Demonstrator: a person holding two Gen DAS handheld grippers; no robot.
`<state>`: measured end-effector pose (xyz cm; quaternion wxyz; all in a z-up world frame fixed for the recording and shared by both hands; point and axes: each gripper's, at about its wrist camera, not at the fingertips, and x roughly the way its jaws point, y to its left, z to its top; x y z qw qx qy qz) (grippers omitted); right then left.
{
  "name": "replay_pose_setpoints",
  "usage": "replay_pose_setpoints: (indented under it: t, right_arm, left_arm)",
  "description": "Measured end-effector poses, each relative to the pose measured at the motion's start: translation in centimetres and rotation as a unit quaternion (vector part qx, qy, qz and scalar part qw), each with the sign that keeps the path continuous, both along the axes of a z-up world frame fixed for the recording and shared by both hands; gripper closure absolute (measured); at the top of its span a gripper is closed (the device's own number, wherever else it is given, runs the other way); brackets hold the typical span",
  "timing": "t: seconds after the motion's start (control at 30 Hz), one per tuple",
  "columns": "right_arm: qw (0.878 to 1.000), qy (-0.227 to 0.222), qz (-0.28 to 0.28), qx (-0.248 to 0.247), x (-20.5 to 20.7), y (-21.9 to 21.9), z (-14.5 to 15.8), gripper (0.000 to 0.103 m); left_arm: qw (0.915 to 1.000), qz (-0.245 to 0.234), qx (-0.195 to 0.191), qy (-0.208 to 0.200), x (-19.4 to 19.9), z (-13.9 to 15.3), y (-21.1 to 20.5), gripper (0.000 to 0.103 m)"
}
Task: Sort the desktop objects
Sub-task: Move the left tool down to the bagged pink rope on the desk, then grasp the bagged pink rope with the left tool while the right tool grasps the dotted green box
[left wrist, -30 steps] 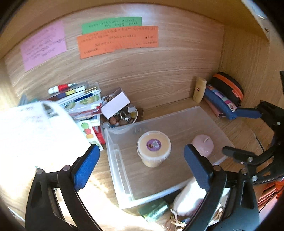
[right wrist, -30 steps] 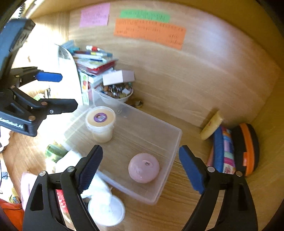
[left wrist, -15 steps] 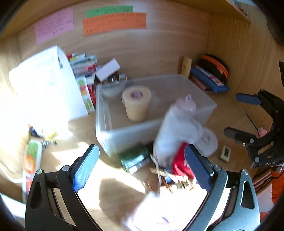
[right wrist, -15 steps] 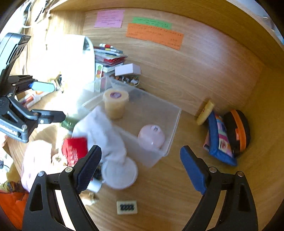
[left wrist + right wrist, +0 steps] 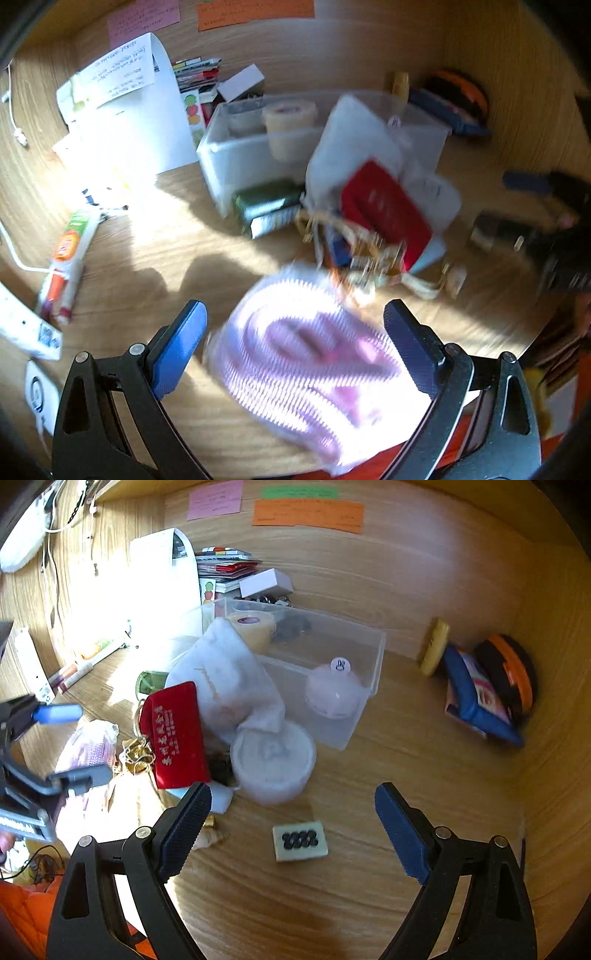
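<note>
A clear plastic bin (image 5: 371, 657) on the wooden desk holds a cream tub (image 5: 255, 629) and a pink round case (image 5: 334, 694). In front of it lie a white cloth pouch (image 5: 225, 679), a red pouch (image 5: 175, 734), a white round lid (image 5: 273, 760) and a small cream tile (image 5: 300, 841). A pink knitted bag (image 5: 310, 365) lies between the fingers of my open left gripper (image 5: 293, 339), not gripped. My right gripper (image 5: 293, 827) is open and empty above the cream tile. The left gripper also shows in the right wrist view (image 5: 62, 738).
A white paper sheet (image 5: 133, 107) and stacked books (image 5: 225, 568) stand at the back left. A tube (image 5: 68, 254) lies on the left. A blue and orange pencil case (image 5: 487, 690) and a yellow bottle (image 5: 434, 651) sit at the right wall. A green packet (image 5: 266, 203) leans by the bin.
Both grippers have pulled back from the bin toward the desk's front. The left one now has the pink knitted bag between its fingers; the right one now looks down at the cream tile.
</note>
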<state>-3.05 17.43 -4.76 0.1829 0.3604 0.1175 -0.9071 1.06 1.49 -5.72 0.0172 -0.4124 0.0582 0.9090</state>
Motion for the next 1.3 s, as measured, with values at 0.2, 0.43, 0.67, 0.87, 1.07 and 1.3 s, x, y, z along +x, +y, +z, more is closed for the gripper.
replay_pose_setpoints:
  t: [0.2,0.43,0.67,0.87,1.07,1.3]
  right_arm:
    - [1.0,-0.007,-0.011,-0.007,0.5,0.9,-0.4,0.014]
    - [1.0,-0.005,-0.008,0.003,1.9,1.4,-1.6,0.014]
    - [1.0,-0.011,-0.009,0.012,1.7,1.7,-3.4,0.018]
    - [0.999,-0.034,-0.009,-0.009,0.4,2.2,-4.2,0.035]
    - [0.999,-0.036,0.005,-0.018,0.2,2.1,-4.2,0.056]
    - [0.999,-0.035,0.016,-0.025,0.3,1.9,-4.4,0.072]
  left_arm:
    - [0.9996,0.003,-0.026,0.007,1.6,0.2,-1.5,0.005]
    - [0.9974,0.016,0.063,-0.03,3.0,0.0,-5.9,0.005]
    - [0.9923,0.017,0.11,-0.055,3.9,-1.3,-6.3,0.005]
    - [0.9951,0.011,0.088,-0.045,3.2,-1.6,-5.2,0.004]
    - [0.9984,0.025,0.05,-0.006,2.6,-1.9,-5.4,0.012]
    - [0.9969,0.052,0.058,0.009,2.5,-1.6,-7.9,0.043]
